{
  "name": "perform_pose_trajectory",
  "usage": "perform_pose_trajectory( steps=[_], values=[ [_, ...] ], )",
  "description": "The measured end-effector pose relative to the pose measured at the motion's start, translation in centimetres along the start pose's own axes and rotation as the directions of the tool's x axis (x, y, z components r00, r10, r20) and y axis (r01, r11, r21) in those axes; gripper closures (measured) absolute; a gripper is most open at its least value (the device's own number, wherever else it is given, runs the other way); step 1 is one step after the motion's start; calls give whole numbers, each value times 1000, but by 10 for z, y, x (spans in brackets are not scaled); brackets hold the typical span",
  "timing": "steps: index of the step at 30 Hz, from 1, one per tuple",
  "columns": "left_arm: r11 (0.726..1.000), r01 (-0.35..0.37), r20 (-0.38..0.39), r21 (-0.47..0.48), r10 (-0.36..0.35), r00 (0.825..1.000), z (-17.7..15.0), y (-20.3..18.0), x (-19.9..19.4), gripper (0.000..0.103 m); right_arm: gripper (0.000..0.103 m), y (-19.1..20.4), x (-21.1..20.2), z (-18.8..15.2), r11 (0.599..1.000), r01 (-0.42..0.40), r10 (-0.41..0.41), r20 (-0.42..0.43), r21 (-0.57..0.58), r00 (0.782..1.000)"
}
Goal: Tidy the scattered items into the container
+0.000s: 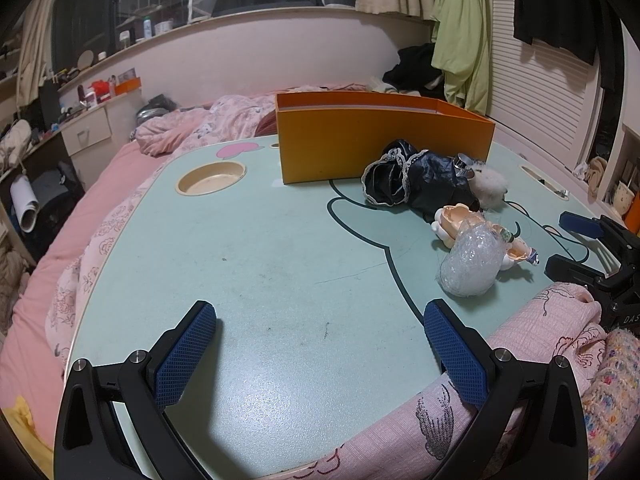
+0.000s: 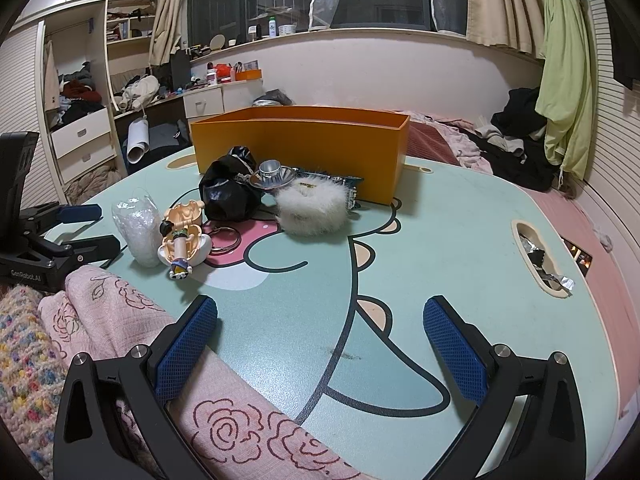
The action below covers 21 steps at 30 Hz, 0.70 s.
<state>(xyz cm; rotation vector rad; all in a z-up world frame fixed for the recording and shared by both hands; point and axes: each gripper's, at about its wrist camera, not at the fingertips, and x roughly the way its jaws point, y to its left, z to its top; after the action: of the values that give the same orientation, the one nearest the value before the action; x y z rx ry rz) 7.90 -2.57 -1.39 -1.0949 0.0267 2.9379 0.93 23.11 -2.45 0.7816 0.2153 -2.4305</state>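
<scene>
An orange open box [image 1: 376,136] [image 2: 304,140] stands at the far side of a mint-green lap table [image 1: 260,264] [image 2: 440,248]. In front of it lie a black lace-trimmed cloth [image 1: 416,178] [image 2: 230,190], a white fluffy piece [image 1: 490,188] [image 2: 312,210], a silver metal cup [image 2: 274,172], a doll figure [image 1: 456,220] [image 2: 184,236], a bubble-wrap bundle [image 1: 470,264] [image 2: 138,226] and key rings [image 2: 224,240]. My left gripper [image 1: 320,344] is open and empty over the table's near part. My right gripper [image 2: 320,340] is open and empty, short of the items.
A pink patterned blanket [image 1: 540,344] [image 2: 132,344] overlaps the table's near edge. The table has a round cup recess [image 1: 211,177] and a slot with foil scraps [image 2: 540,258]. The table sits on a pink bed [image 1: 80,240]. The other gripper shows at each view's side [image 1: 600,256] [image 2: 60,236].
</scene>
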Motion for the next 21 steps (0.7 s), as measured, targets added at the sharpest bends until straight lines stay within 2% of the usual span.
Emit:
perform_pose_trajectory(
  steps=[6, 10, 13, 16, 19, 21],
  values=[
    [1000, 1, 0, -1, -1, 1000, 0, 0, 0, 0, 1, 1, -2, 7, 999, -32, 32, -8, 1, 999],
    [1000, 1, 0, -1, -1, 1000, 0, 0, 0, 0, 1, 16, -12, 20, 996, -71, 72, 29, -50, 997],
    [1000, 1, 0, -1, -1, 1000, 0, 0, 0, 0, 2, 34, -12, 33, 988, -106, 109, 21, -115, 994],
    [1000, 1, 1, -1, -1, 1000, 0, 0, 0, 0, 16, 52, 1, 43, 978, -115, 114, -18, -175, 993],
    [1000, 1, 1, -1, -1, 1000, 0, 0, 0, 0, 32, 64, 21, 49, 967, -149, 130, -101, -205, 986],
    [1000, 1, 1, -1, -1, 1000, 0, 0, 0, 0, 35, 69, 30, 50, 963, -163, 136, -135, -215, 982]
  ],
)
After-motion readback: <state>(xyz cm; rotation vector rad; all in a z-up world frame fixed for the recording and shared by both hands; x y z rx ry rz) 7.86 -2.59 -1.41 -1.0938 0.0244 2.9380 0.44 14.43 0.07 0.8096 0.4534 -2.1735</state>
